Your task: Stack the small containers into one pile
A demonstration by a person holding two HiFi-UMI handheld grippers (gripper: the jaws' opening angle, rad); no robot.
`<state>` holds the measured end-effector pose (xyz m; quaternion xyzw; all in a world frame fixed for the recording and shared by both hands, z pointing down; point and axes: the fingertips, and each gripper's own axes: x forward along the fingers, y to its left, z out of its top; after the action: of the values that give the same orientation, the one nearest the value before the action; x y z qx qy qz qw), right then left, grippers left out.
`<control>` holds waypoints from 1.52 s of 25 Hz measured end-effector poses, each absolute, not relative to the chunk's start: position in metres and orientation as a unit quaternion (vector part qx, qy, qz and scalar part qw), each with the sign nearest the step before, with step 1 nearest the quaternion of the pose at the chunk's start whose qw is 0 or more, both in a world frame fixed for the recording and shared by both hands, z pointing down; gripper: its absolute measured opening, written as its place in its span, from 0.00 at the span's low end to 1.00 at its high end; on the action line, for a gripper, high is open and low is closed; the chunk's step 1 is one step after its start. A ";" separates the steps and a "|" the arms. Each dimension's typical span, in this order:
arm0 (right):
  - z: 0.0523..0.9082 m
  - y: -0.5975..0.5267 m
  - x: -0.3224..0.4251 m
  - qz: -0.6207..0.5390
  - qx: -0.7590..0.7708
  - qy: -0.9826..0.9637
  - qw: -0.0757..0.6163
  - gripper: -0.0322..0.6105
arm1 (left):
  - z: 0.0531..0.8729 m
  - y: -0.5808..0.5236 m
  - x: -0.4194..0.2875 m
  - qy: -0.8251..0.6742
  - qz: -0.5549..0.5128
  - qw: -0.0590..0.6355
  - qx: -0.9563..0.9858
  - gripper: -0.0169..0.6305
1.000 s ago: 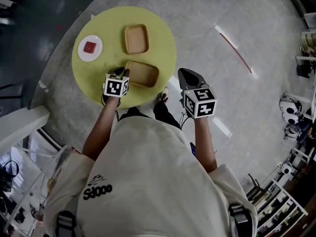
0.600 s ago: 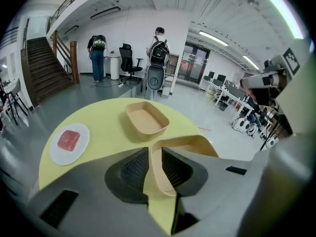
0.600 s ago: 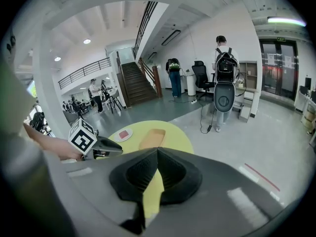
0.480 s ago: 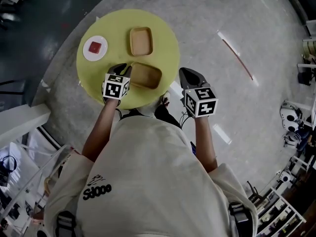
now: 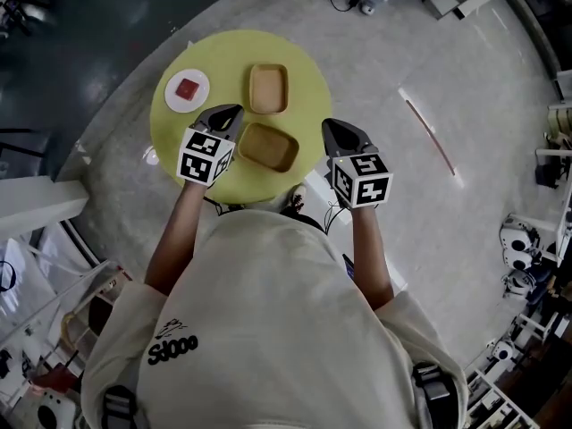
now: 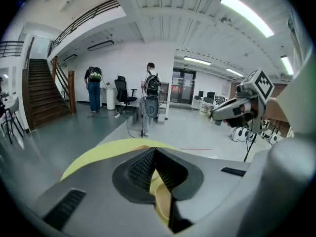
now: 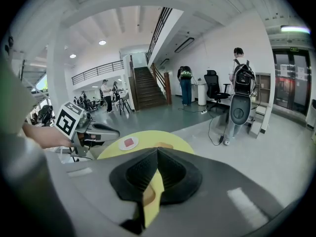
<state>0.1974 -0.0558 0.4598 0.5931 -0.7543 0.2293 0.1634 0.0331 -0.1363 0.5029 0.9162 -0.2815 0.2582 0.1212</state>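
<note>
Left tool [image 5: 231, 113], right tool [image 5: 329, 128]: both pressed together, empty, flanking near container [image 5: 268, 147]; unopened, either could shove it.

**Stock count: table and tools**

- round yellow table [image 5: 223, 54]: 1
- tan rectangular containers: 2, listed as far container [image 5: 268, 88] and near container [image 5: 268, 147]
- white plate [image 5: 172, 96]: 1
- red square piece [image 5: 188, 88] on it: 1
- hand-held grippers: 2, listed as left gripper [image 5: 231, 113] and right gripper [image 5: 329, 129]
- marker cubes: 2, listed as left cube [image 5: 206, 156] and right cube [image 5: 362, 180]
- standing figures in the left gripper view: 2, listed as first bystander [image 6: 94, 85] and second bystander [image 6: 151, 89]
</note>
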 end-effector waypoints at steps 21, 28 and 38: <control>0.569 -0.176 0.186 0.313 0.524 -0.761 0.218 0.19 | 0.510 -0.151 -0.045 -0.396 0.233 0.168 0.872 0.04; 0.629 -0.206 0.183 0.364 0.514 -0.739 0.240 0.25 | 0.528 -0.152 -0.061 -0.415 0.236 0.185 0.859 0.04; 0.689 -0.229 0.194 0.422 0.554 -0.679 0.231 0.28 | 0.552 -0.145 -0.075 -0.431 0.233 0.198 0.849 0.04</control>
<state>0.1943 -0.2293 0.6889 0.5540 -0.6792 0.4224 0.2311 -0.0747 -0.1451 0.5523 0.8492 -0.4305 0.2328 0.1983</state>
